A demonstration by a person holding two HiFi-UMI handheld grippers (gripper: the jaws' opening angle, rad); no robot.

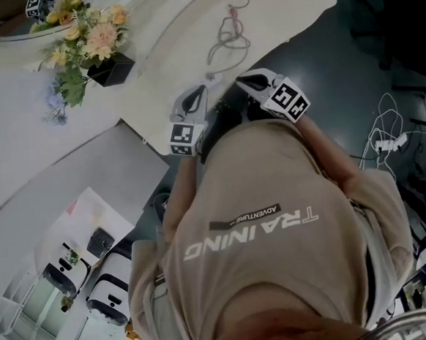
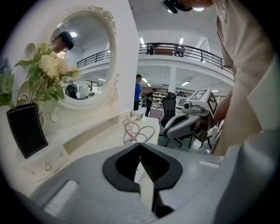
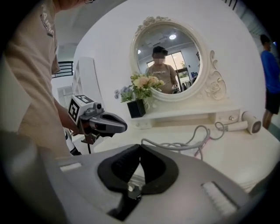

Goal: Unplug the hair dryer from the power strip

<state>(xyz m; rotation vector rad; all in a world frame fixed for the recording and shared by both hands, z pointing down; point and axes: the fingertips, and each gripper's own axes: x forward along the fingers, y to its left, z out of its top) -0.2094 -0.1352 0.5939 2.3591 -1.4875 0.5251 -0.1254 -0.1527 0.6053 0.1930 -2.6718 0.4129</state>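
Hair dryer, white, lying flat, cord looped

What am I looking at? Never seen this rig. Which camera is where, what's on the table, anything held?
No robot: a person holds a handheld gripper in each hand. The head view looks down from a camera on the person's head. The other two cameras ride on the left gripper and the right gripper, looking along their fingers. Both pairs of fingers are closed with nothing between them. On the white dressing table lie a hair dryer and a looped cable, with flowers and a round mirror behind. I can't make out the power strip.
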